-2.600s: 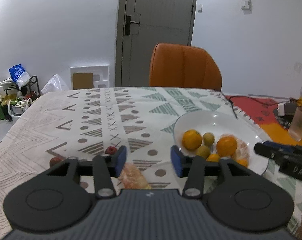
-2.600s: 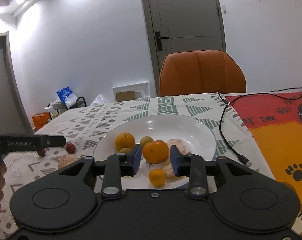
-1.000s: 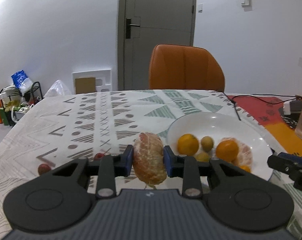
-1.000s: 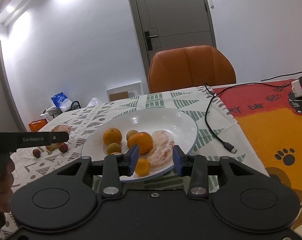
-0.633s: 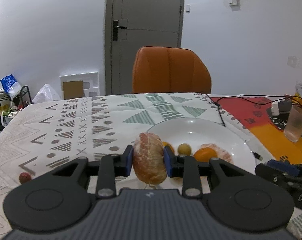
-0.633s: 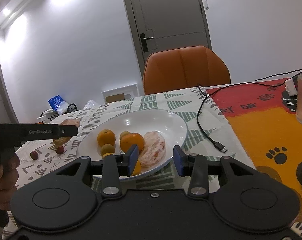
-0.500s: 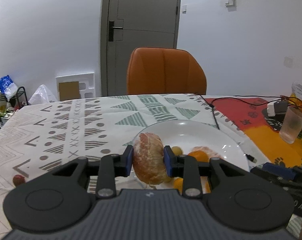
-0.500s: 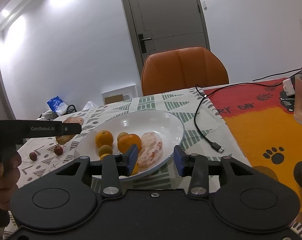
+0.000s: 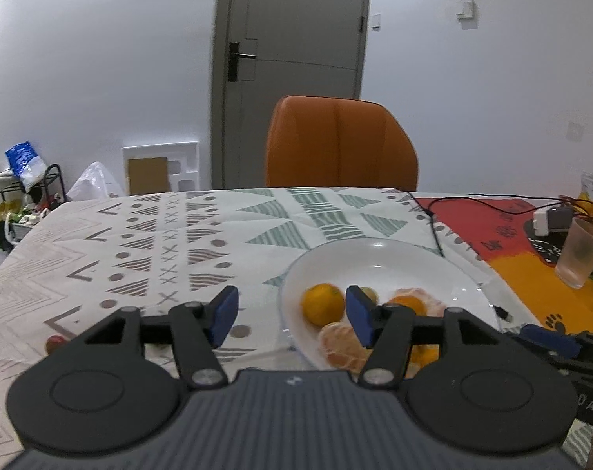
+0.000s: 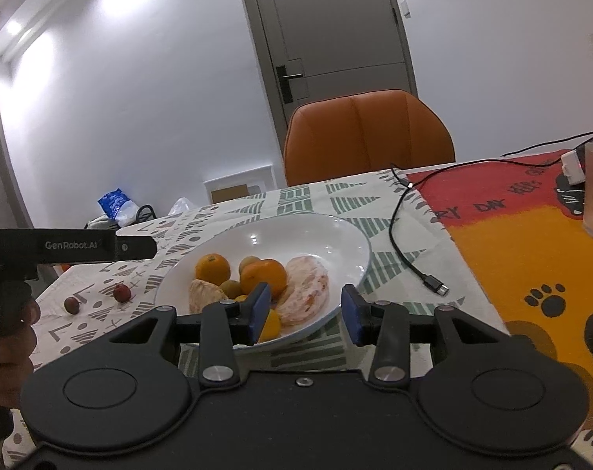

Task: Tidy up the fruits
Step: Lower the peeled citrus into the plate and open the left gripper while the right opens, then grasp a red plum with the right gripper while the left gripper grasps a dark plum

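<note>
A white plate [image 9: 378,252] [image 10: 296,231] holds several oranges and small greenish fruits. A peeled orange [image 9: 341,346] [image 10: 204,295] lies at the plate's near left edge; a larger peeled orange [image 10: 304,291] lies beside the whole ones. My left gripper [image 9: 292,321] is open and empty, above the plate's left rim. My right gripper [image 10: 304,313] is open and empty over the plate's near edge. Two small red fruits [image 10: 122,293] [image 10: 71,305] lie on the cloth left of the plate; one shows in the left wrist view [image 9: 55,342].
An orange chair [image 9: 341,143] stands behind the table. A black cable [image 10: 408,243] with a plug lies right of the plate. A frosted cup [image 9: 580,252] and a white adapter [image 9: 551,221] stand at the far right on the red-orange mat.
My left gripper has opened and let go of the peeled orange, which now lies in the plate. The right gripper has stayed open and shifted slightly.
</note>
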The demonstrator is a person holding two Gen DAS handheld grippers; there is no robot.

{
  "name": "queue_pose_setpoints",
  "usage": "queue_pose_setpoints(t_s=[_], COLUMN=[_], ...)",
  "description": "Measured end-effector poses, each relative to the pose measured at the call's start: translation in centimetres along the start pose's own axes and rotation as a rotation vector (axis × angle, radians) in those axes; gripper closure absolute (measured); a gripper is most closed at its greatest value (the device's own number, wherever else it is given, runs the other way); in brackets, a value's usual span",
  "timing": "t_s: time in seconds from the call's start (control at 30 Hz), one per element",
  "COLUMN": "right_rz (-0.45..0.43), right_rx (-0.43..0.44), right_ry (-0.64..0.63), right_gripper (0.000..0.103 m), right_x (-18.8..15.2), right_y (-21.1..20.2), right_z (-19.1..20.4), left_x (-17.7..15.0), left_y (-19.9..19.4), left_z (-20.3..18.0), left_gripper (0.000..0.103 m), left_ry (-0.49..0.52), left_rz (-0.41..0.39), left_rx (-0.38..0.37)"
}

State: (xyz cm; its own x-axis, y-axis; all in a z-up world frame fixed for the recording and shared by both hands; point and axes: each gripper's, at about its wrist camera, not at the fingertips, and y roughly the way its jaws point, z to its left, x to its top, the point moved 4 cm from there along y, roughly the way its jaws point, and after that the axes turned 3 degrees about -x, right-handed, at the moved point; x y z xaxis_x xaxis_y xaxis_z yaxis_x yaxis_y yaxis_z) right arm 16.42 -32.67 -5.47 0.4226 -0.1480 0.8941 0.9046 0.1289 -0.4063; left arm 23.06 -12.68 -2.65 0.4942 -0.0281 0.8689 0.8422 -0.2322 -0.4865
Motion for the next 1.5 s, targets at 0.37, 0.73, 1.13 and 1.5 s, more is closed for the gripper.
queue_pose_setpoints(t_s=[0.37,0.73,1.13,1.5], right_rz=[0.004,0.000,0.021,0.059], right_rx=[0.046,0.094,0.148,0.173], right_ry=[-0.028,-0.067,-0.114,-0.157], right_gripper=[0.057,0.032,0.030,0.027], right_x=[0.2,0.6,0.8,0.6], right_y=[0.7,1.7,3.3,5.2], right_z=[3.0,6.3,10.0,13.0], left_x=[-0.4,-1.1,-2.3,-3.4], left_y=[-1.5,-2.8,-3.2,-2.5], left_z=[4.1,8.6,12.6,15.2], left_gripper=[0.028,0.018,0.017,0.017], left_ry=[-0.023,-0.069,-0.114,-0.140], left_rz=[-0.008,-0.005,0.005,0.027], left_rx=[0.072,0.158,0.196,0.203])
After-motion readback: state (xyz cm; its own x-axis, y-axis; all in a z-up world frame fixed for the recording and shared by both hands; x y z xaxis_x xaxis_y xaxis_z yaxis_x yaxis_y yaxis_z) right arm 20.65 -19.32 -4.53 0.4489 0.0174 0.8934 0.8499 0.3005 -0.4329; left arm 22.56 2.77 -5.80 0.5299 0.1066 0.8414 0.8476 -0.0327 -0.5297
